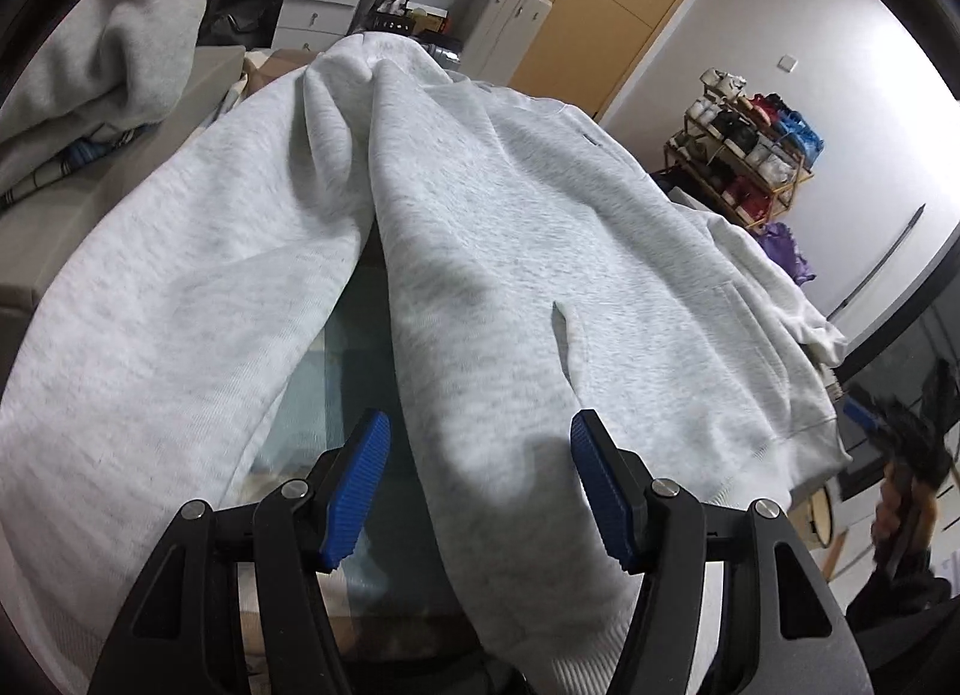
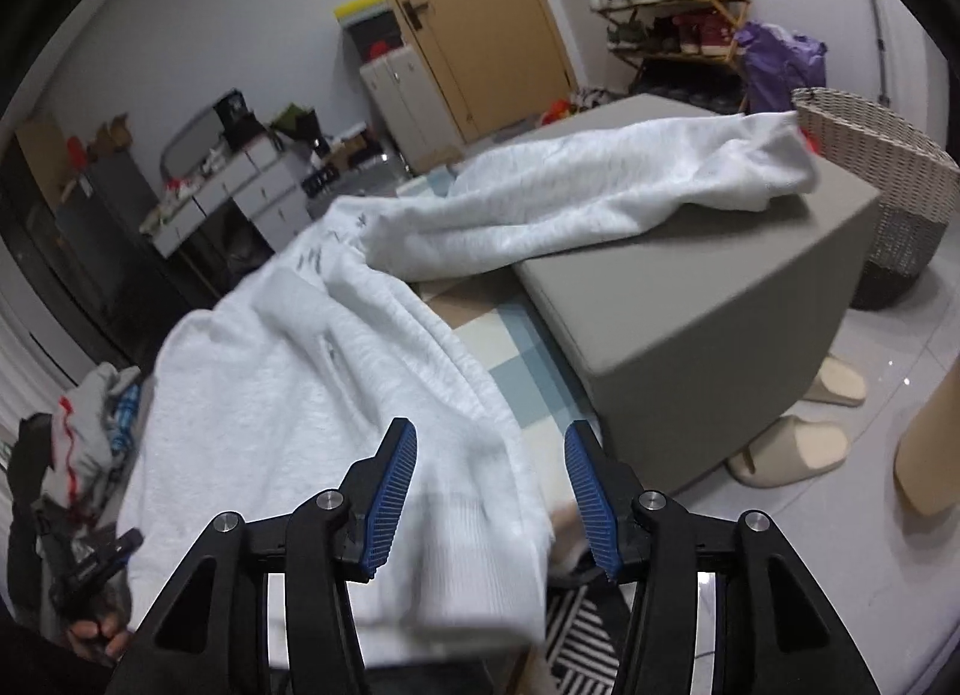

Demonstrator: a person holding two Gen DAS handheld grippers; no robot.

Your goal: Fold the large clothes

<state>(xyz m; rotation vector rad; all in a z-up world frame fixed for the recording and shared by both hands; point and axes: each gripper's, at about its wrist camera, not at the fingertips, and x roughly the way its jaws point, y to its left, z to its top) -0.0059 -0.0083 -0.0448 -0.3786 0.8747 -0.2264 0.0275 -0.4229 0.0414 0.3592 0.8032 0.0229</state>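
Below and ahead of both tools lies a light grey sweatshirt (image 1: 480,227), spread over a low table, one sleeve (image 2: 600,179) draped onto a grey ottoman (image 2: 720,305) ahead and to the right of the right gripper (image 2: 491,491). Left gripper (image 1: 477,491): jaws apart above the ribbed hem, pads clear of the cloth. Right gripper: jaws apart, cloth beneath but not pinched. Fleece of this kind is judged soft, limp and moderately heavy; it should sag between holds. Best grasped at hem corners or shoulder seams.
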